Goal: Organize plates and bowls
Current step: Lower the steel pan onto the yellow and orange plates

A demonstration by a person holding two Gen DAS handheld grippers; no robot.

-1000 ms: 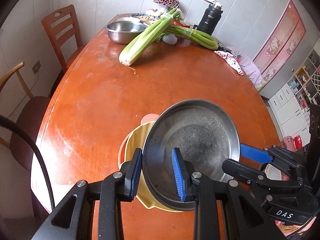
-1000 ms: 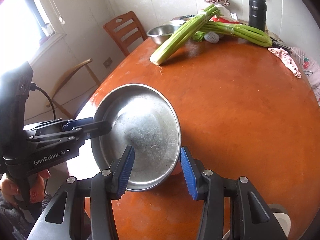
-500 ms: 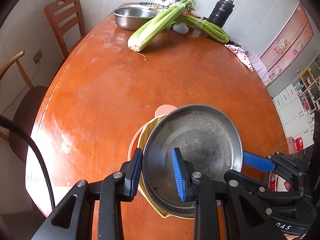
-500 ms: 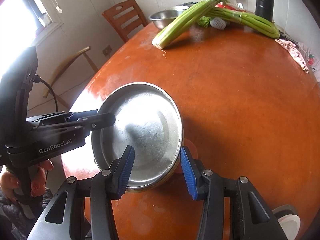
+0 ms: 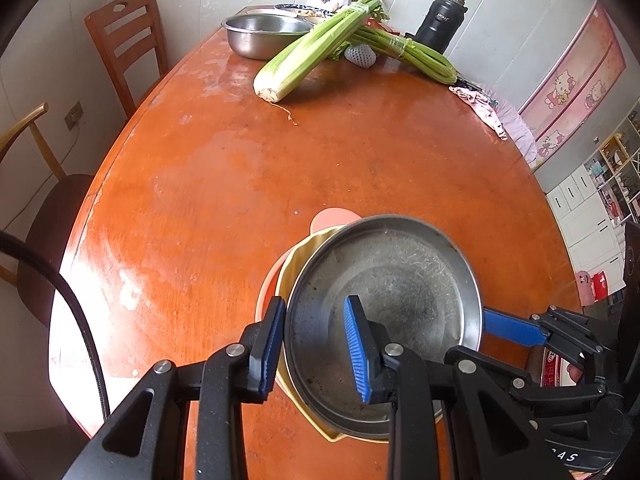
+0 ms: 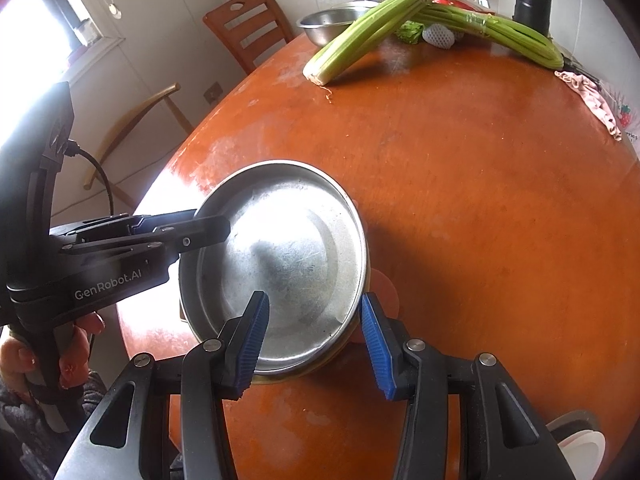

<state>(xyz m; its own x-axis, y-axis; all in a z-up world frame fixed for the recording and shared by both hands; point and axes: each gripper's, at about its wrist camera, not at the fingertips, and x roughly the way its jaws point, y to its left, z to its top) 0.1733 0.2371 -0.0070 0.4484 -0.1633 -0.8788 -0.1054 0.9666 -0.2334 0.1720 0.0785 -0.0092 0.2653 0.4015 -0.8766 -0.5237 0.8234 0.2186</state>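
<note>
A round steel plate rests on a yellow bowl, which sits on a pink plate near the table's front edge. My left gripper is shut on the plate's near-left rim, with one pad outside and one inside. My right gripper is shut on the rim at the opposite side, again with one pad inside and one outside. Each view shows the other gripper clamped on the far rim. Most of the yellow bowl is hidden under the steel plate.
At the far end of the orange table lie a steel bowl, celery bunches, a black flask and a pink cloth. Wooden chairs stand to the left. A white dish sits at the near right.
Both grippers have come down together with the steel plate, which now sits lower over the yellow bowl. Both grips look the same.
</note>
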